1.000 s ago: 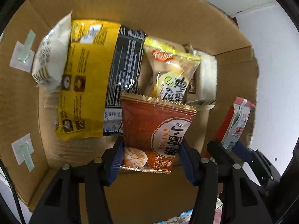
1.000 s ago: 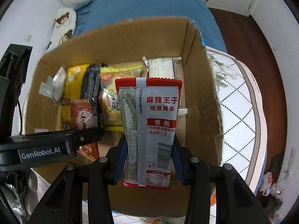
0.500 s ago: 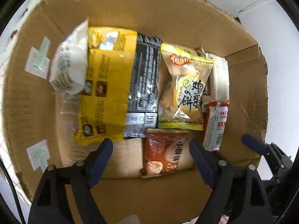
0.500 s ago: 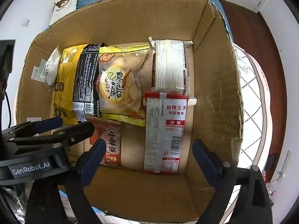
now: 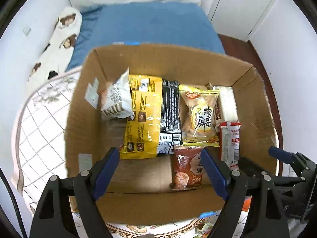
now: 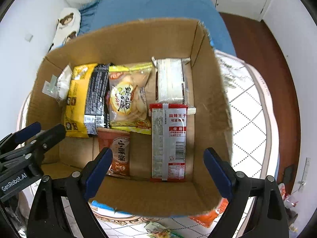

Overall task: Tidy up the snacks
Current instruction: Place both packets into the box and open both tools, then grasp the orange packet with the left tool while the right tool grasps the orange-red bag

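Note:
An open cardboard box holds several snack packets lying flat. In the left wrist view my left gripper hovers open above the box's near side, and the orange-brown packet lies free on the floor below its right finger. In the right wrist view my right gripper is open too, high over the red-and-white packet, which lies flat by the near wall. A yellow-and-black bag, a yellow cracker packet and a white wafer pack fill the far half. The left gripper shows at the left edge.
The box stands on a round table with a white diamond-pattern cloth. Loose packets, one orange, lie on the cloth by the box's near wall. Behind it are a blue bed and a bear-print pillow. Dark wooden floor lies to the right.
Both grippers opened and let go of their packets, which now lie on the box floor. Both hands then rose out of the box, so the whole box and the room show.

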Tool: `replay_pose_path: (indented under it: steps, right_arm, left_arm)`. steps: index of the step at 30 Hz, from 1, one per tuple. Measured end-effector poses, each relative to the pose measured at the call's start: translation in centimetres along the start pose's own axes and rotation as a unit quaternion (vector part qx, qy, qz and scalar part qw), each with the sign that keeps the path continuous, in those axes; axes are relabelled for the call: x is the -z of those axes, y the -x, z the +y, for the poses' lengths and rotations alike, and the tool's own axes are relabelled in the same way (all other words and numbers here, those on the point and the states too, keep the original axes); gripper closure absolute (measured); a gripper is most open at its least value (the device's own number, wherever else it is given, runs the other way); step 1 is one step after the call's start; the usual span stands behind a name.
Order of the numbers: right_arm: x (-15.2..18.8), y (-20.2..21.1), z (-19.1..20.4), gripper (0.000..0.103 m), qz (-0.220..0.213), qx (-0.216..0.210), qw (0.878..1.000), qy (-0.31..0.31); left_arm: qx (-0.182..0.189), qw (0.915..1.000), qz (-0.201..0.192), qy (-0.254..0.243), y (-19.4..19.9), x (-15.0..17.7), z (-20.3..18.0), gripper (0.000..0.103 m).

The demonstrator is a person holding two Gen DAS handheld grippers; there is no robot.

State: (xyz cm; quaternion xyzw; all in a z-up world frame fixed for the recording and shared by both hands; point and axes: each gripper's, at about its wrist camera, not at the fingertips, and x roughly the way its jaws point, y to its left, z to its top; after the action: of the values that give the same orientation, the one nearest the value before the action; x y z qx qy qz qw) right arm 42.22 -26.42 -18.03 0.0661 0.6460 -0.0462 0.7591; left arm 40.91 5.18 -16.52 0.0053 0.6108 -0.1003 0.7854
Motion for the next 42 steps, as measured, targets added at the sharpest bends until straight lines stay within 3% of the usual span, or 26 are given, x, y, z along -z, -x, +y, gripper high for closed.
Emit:
replay_pose_path:
  steps: [6,13,20,22,26,28,32,36,40,42]
  right_arm:
    - [1.4,3.7,0.2,0.008,-0.048,-0.002,0.999,-0.002]
    - [3.8,7.8,1.4,0.008,-0.091,-0.020,0.996,0.005]
    - [8.0,9.0,1.9,0.008,-0.096,-0.053,0.994,-0.002]
    - [9.7,7.9,1.7,0.008,-0.084,-0.061,0.995,-0.009]
    - [12.9,4.6,-0.4,0.008,-0.052,-0.068,0.995,-0.048]
    - [14.2,3.0,-2.6,0.008,-0.041,-0.067,0.993,-0.088]
    - [16.2,0.2,-7.8,0.008,-0.018,-0.069,0.980,-0.184]
    - [16.5,-2.6,-10.9,0.008,-0.003,-0.041,0.974,-0.222]
    - [15.1,-5.7,-11.8,0.008,0.019,-0.015,0.975,-0.219]
    - [14.8,-7.2,-11.6,0.017,0.032,-0.012,0.977,-0.213]
  left_arm:
    - [-0.015,0.9988,-0.043,-0.016,2.1,1.0,-1.4,0.020]
    - [-0.007,0.9966,-0.081,-0.014,6.0,3.6,-1.1,0.020]
    - [-0.025,0.9949,-0.097,-0.015,7.7,8.0,0.4,0.020]
    - [-0.033,0.9959,-0.084,-0.012,6.8,9.7,1.0,0.020]
    - [-0.038,0.9992,-0.016,-0.004,2.7,12.8,2.2,0.020]
    - [-0.040,0.9989,0.025,-0.002,-0.1,13.9,2.5,0.020]
    - [-0.045,0.9967,0.068,0.002,-4.2,14.8,2.3,0.020]
    - [-0.046,0.9939,0.100,0.007,-7.6,14.9,1.9,0.020]
    - [-0.048,0.9916,0.120,0.005,-10.1,14.7,1.0,0.020]
    - [-0.049,0.9913,0.122,0.006,-10.8,14.4,0.6,0.020]
